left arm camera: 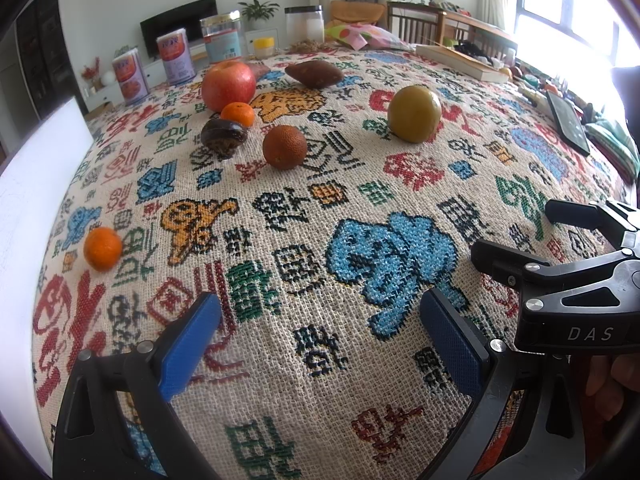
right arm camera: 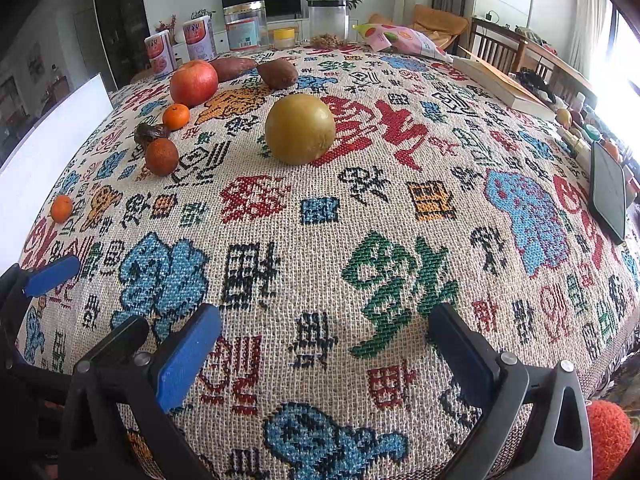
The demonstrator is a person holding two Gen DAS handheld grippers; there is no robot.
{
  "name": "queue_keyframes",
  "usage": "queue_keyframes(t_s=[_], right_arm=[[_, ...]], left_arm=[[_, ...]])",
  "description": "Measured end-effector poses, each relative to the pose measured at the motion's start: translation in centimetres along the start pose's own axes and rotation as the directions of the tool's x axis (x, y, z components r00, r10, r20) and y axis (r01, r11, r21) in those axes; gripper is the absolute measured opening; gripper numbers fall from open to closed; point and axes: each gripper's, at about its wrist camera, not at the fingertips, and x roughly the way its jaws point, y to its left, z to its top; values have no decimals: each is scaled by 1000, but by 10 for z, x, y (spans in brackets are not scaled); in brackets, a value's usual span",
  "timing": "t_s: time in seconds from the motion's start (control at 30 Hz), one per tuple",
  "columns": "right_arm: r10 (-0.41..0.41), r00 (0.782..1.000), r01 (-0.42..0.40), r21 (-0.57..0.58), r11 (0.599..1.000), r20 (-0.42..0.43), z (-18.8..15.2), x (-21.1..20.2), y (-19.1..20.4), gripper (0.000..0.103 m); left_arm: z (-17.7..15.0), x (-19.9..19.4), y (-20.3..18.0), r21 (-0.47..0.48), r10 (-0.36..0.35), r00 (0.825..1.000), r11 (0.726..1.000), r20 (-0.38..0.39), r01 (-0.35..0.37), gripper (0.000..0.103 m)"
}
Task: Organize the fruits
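Both tongs, left tongs [left arm camera: 320, 344] and right tongs [right arm camera: 324, 352], wide and empty (nothing picked yet); next, probably reach far for the yellow pear [right arm camera: 300, 129].

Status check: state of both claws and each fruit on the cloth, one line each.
left claw: open, empty
right claw: open, empty
apple: resting on cloth, untouched
yellow pear: resting alone, mid-cloth
near tangerine: resting apart, near cloth's left edge
far tangerine: resting beside apple
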Motion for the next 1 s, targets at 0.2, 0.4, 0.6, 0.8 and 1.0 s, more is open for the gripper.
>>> queue_keyframes(t_s=[0.2, 0.4, 0.6, 0.8, 1.0], right_arm=[[0, 1000, 0, 0, 1000, 0, 0, 0, 0, 103], [0, 1000, 0, 0, 1000, 0, 0, 0, 0, 103], [2, 1000, -2, 1, 1000, 0, 0, 0, 0, 103], [6, 1000, -6, -27, 1000, 5, -2, -1, 1, 103], [13, 1000, -13, -33, 999, 4, -3, -2, 1, 103]], left_arm=[[0, 0, 0, 0, 0, 1000, 1000, -1, 0, 101], [0, 0, 0, 0, 0, 1000, 1000, -1, 0, 101], [1, 0, 1, -9, -8, 1000, 1000, -19, 8, 101], [-13, -12, 7, -1, -66, 995, 998, -72, 67, 100], [-11, -44, 45, -96, -129, 991, 987, -23, 126, 99]])
